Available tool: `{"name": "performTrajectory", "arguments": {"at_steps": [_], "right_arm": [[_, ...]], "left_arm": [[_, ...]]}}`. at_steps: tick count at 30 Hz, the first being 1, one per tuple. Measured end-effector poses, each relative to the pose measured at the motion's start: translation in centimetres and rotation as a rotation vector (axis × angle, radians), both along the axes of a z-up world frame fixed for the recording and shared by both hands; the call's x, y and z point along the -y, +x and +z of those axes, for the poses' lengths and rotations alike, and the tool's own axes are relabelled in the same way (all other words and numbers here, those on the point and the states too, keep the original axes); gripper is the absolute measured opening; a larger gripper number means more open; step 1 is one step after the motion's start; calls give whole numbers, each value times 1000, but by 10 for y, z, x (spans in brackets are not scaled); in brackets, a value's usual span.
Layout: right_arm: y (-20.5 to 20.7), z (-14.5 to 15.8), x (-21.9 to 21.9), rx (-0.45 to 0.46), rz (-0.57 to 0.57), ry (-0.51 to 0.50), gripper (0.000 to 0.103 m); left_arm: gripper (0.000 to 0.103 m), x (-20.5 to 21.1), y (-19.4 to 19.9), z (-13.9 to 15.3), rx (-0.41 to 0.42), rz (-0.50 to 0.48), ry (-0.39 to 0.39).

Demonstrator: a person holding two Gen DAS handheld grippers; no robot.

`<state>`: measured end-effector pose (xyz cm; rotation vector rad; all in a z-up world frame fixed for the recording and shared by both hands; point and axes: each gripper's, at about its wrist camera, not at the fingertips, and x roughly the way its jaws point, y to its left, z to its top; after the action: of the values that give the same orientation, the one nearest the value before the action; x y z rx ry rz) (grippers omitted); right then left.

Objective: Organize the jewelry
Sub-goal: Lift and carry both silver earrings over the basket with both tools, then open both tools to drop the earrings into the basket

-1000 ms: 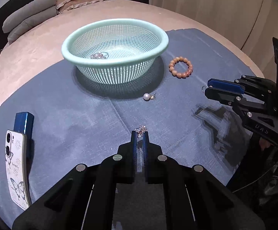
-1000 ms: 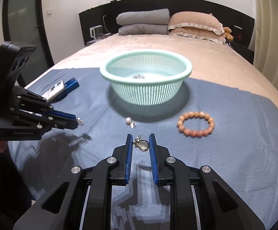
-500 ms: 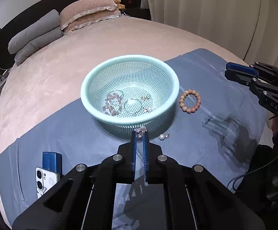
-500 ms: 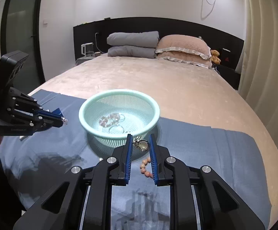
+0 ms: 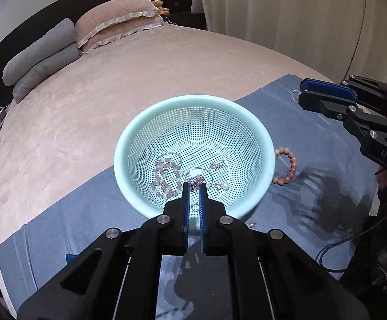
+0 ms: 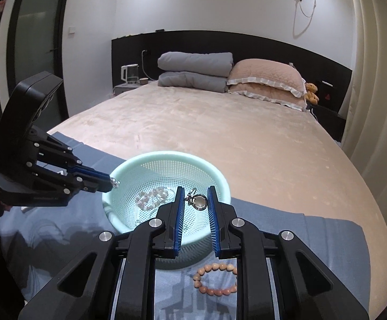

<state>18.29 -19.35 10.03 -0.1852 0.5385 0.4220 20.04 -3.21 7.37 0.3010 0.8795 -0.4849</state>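
A mint-green mesh basket (image 5: 129, 144) (image 6: 220, 178) stands on a blue cloth and holds a pale bead bracelet (image 5: 164, 176), a ring and small earrings. My left gripper (image 5: 195, 184) is shut on a small sparkly earring (image 5: 196, 180) and hovers over the basket's near side; it also shows in the right wrist view (image 6: 113, 182). My right gripper (image 6: 196, 200) is shut on a round silver pendant (image 6: 199, 202), held above the basket's near rim; it shows at the right in the left wrist view (image 5: 300, 93). An orange bead bracelet (image 5: 287, 169) (image 6: 214, 280) lies on the cloth beside the basket.
The blue cloth (image 5: 313, 138) covers the foot of a beige bed (image 6: 220, 122). A small earring (image 5: 251, 224) lies on the cloth near the basket. Grey and pink pillows (image 6: 230, 74) sit at the headboard. A blue object's corner (image 5: 70, 258) peeks beside my left gripper.
Both grippers have risen and moved forward over the basket, each still holding its piece. The phone and pearl earring have dropped out of the left wrist view.
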Motion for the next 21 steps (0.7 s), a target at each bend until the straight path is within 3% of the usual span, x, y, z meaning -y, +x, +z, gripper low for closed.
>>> {"name": "performTrajectory", "arguments": {"at_steps": [10,21], "right_arm": [[52,-39,-26,-70,49,-14,16],[91,-90,-48,-215,48,-55,16]], "left_arm": [[7,5,45,-40,-57,-25,20],[7,19,65,-69,-106,-60,77]]}}
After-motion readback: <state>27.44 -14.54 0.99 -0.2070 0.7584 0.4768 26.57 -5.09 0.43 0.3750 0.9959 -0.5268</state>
